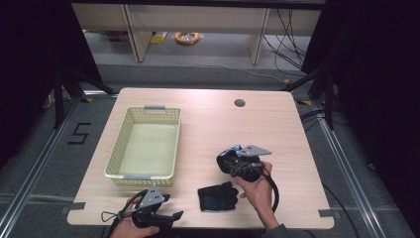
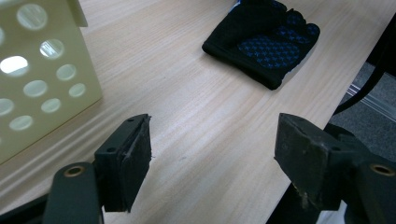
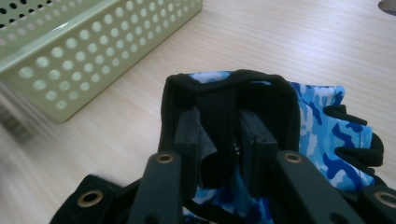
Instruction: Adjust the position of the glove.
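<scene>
gloves: high view has right gripper (image 1: 233, 159) holding one mid-table beside basket (image 1: 115, 154), left gripper view shows jaws wide, aimed at black glove (image 2: 264, 39) near table edge, right gripper view shows jaws clamped on camo glove (image 3: 322, 126), next likely a basket drop.

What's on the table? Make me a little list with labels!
table: light wood
basket: pale green, holes in its sides, nothing inside, on the table's left part
glove on table: black with blue dots, lying flat near the front edge
held glove: blue camouflage and black
right gripper: shut on the held glove
left gripper: open, holding nothing
</scene>
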The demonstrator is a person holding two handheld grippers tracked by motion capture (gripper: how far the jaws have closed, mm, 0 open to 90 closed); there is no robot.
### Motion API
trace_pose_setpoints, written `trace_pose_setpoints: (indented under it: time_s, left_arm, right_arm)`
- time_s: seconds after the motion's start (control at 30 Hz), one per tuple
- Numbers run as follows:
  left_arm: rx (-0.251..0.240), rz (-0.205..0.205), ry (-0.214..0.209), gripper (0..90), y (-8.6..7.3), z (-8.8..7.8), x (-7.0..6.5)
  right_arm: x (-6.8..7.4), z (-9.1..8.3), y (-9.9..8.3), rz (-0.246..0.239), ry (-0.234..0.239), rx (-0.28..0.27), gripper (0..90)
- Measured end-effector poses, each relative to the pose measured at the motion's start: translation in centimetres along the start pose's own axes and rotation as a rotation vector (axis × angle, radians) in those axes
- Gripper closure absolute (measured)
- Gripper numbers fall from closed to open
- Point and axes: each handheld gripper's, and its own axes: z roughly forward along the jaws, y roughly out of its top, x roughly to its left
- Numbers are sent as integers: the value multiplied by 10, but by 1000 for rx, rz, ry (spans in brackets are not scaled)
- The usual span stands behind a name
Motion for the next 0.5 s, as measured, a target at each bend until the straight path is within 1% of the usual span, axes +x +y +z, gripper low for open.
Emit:
trace_pose_setpoints:
  time_s: [0.03,0.07,0.1,0.13,0.17,0.2,0.23,0.27,0.3,0.33,0.37,0.4,0.43,0.47,0.5]
  left_arm:
    - [4,0,-10,267,0,-1,0]
    - [10,27,-5,267,1,-2,2]
    - [-2,16,8,266,1,-1,1]
    - [-6,3,-14,264,1,-2,1]
    - [-3,4,-9,263,1,-2,2]
    - [-8,-12,-7,262,0,-1,1]
    - [-10,8,-1,261,1,-2,2]
    - [-10,8,-1,260,1,-2,2]
    - [-4,15,7,260,1,-3,3]
    - [-24,-7,0,260,1,-2,0]
    - [-22,-7,2,260,1,-2,1]
    - [-22,-2,-1,260,1,-1,1]
    - [-22,-2,-1,260,1,-1,1]
    - [1,7,-11,260,1,-2,2]
    - [-4,5,-8,260,1,-2,2]
  right_arm:
    - [4,-3,-2,8,7,-2,719]
    - [7,-6,-5,6,11,-5,717]
    - [10,-8,-8,9,15,-14,716]
    - [13,-11,-10,13,25,-18,715]
    - [16,-14,-12,17,28,-13,715]
    - [20,-17,-15,23,33,-2,714]
    - [24,-18,-18,31,41,-16,714]
    - [26,-21,-20,14,38,-15,714]
    - [30,-23,-23,26,49,-24,714]
    - [33,-25,-25,22,54,-23,714]
    - [38,-27,-28,38,65,-20,713]
    - [41,-29,-31,41,64,-17,712]
    - [47,-31,-34,73,78,-10,710]
    - [46,-31,-36,46,84,-19,710]
    - [48,-32,-38,36,83,-19,709]
